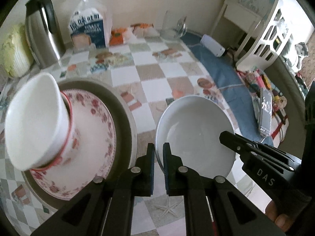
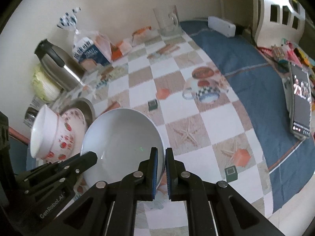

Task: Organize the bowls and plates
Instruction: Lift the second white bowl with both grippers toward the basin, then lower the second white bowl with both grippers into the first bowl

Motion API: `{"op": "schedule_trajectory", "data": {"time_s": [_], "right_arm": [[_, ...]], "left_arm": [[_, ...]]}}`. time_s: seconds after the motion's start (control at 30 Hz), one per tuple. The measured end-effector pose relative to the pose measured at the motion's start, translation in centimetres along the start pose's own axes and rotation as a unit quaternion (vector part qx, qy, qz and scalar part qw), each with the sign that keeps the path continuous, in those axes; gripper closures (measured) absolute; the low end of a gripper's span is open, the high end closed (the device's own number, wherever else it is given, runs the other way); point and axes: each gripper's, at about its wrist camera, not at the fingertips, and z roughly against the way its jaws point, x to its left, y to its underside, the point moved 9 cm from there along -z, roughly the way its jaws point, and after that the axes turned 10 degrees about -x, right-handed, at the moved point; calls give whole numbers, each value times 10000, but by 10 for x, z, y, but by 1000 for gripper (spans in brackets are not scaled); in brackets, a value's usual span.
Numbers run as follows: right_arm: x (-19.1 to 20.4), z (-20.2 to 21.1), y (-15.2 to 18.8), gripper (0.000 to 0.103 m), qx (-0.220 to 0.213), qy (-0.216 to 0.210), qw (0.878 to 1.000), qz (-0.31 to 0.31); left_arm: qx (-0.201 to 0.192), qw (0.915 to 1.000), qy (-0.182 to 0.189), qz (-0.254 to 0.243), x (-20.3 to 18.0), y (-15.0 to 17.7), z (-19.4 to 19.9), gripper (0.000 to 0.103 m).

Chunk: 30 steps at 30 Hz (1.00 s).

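While my two grippers crowd the near edge of both views, much of the white bowl [image 1: 196,135] shows only in part: its near rim vanishes behind my left gripper [image 1: 158,153] in the left wrist view and behind my right gripper [image 2: 161,158] in the right wrist view. My left jaws are pinched narrow on the bowl's left rim, my right jaws pinched narrow on its right rim, so I hold it from both sides over the checked tablecloth [image 1: 155,78]. Whether its base touches the cloth I cannot tell. Nothing lies inside it.

Just left of it sits a stack: a dark round tray or plate [image 1: 122,106] at the bottom, a floral plate [image 1: 98,129] with pink roses on that, and a floral bowl [image 1: 37,122] on top, tilted over with its white inside facing left. That bowl is blurred, and what it leans on is hidden.

Far left, a steel thermos jug [image 1: 43,31] stands by the wall, a pale cabbage-like lump [image 1: 13,51] cut off by the frame beside it. A bag of toast bread [image 1: 88,29] stands right of the jug, then some orange packets [image 1: 118,36] too smeared to read. A clear glass pitcher [image 2: 167,21] stands at the far edge with nothing visible inside.

On the right, a blue cloth [image 2: 246,74] carries a white box [image 2: 221,26] and a phone [image 2: 300,100] with a lit screen; the white chair back [image 2: 275,9] is cut off above.
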Motion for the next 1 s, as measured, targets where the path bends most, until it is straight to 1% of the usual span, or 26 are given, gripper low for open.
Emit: {"op": "schedule_trajectory", "data": {"time_s": [0.17, 0.37, 0.5, 0.83, 1.0], "right_arm": [[17, 17, -18, 94, -290, -31, 9994, 162], [47, 39, -39, 94, -621, -231, 9974, 282], [68, 46, -48, 94, -746, -318, 9958, 419], [137, 55, -60, 94, -958, -685, 9900, 780], [173, 53, -57, 94, -977, -880, 9863, 994]], "left_arm": [[-363, 9993, -64, -35, 6, -19, 24, 95], [-703, 9973, 4, 200, 24, -38, 53, 95], [-925, 9952, -46, 302, 40, -47, 71, 95], [-1343, 9875, -144, 814, 100, -58, 109, 95], [-1480, 9841, -284, 940, 129, -57, 124, 95]]}}
